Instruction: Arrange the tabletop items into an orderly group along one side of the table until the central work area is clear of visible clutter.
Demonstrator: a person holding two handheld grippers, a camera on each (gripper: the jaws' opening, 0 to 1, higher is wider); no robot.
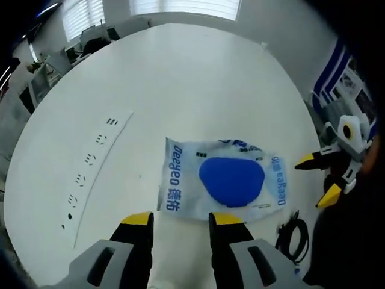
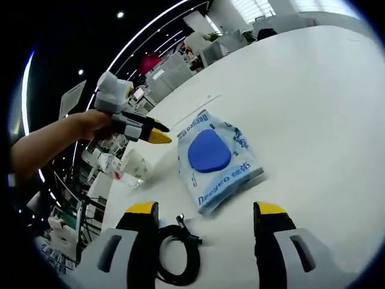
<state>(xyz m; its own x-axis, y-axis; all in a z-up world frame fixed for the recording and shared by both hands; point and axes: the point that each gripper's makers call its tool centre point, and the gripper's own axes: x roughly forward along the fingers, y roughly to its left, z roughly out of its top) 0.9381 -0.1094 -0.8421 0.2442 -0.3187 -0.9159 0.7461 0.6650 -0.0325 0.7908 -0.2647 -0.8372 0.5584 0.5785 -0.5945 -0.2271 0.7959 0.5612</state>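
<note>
The left gripper (image 1: pixel 180 220) hovers with its yellow-tipped jaws parted and nothing between them, just short of the near edge of the white and blue packet (image 1: pixel 224 179), which lies flat on the white table (image 1: pixel 180 84). The right gripper (image 2: pixel 206 211) is spread wide too and carries nothing; between and just ahead of its jaws sits a coiled black cable (image 2: pixel 177 259), with the packet (image 2: pixel 216 158) a little further on. In the left gripper view the right gripper (image 1: pixel 319 177) comes in from the side, apart from the packet's far end, and the cable (image 1: pixel 293 233) lies near it by the table edge. In the right gripper view the left gripper (image 2: pixel 144 129) is held in a person's hand (image 2: pixel 90 123) above a clear plastic cup (image 2: pixel 137 165) standing near the packet. A strip of sockets (image 1: pixel 90 159) is set into the tabletop, well apart from all this. As I judge it, the tidying has barely begun: packet, cable and cup sit loosely near one another, not lined up along an edge, and nothing is grasped. Each still needs moving into a neat row to one side.
</note>
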